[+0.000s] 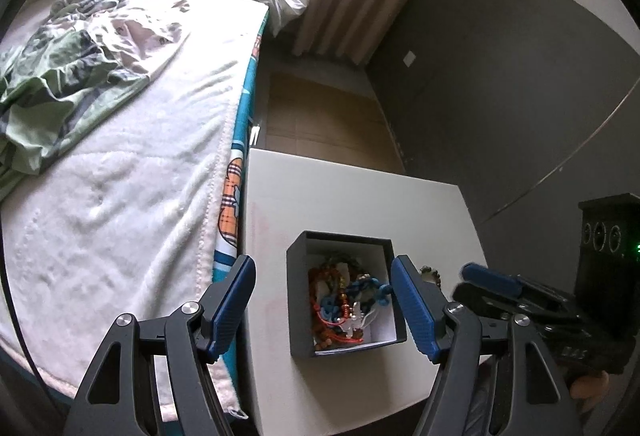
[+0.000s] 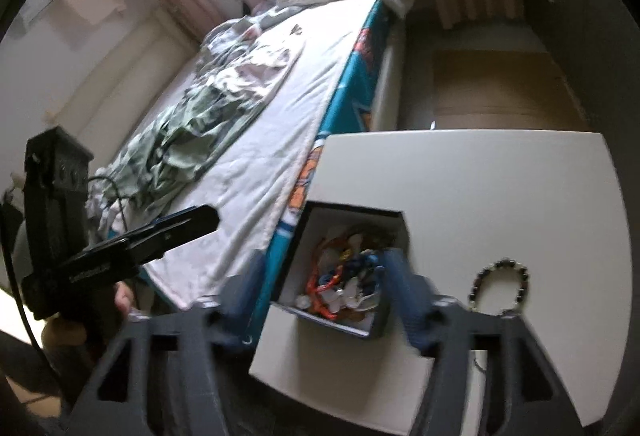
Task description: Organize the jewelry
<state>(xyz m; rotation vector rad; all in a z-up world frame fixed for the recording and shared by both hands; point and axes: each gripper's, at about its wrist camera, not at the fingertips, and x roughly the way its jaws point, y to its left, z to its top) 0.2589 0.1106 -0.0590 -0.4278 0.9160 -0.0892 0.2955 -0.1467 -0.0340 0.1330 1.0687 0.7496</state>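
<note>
Black box point(image 1: 298, 300) on white tabletop point(image 1: 340, 196), open-topped, holding tangled jewelry point(image 1: 346, 300): red-orange bead strands, blue cord, pale pieces. Framed between the fingers of left claw point(image 1: 324, 300), beyond their tips; no contact visible. In right wrist view, same box point(image 2: 288, 268) with jewelry point(image 2: 344, 276) between the fingers of right claw point(image 2: 320, 292), right blue pad overlapping the box's near right corner; touching or merely in front, cannot tell.

Beaded bracelet point(image 2: 500, 288), dark and pale beads, flat on tabletop point(image 2: 480, 196) just right of the box, outside it. In left view only a few beads point(image 1: 432, 272) showing behind the right pad; rest hidden.

Right view motion-blurred near the fingers; individual pieces in the box not separable. Bed point(image 1: 120, 196) alongside tabletop, cut off by frame edge.

Left claw: spread wide, empty. Right claw: spread wide, nothing gripped.
</note>
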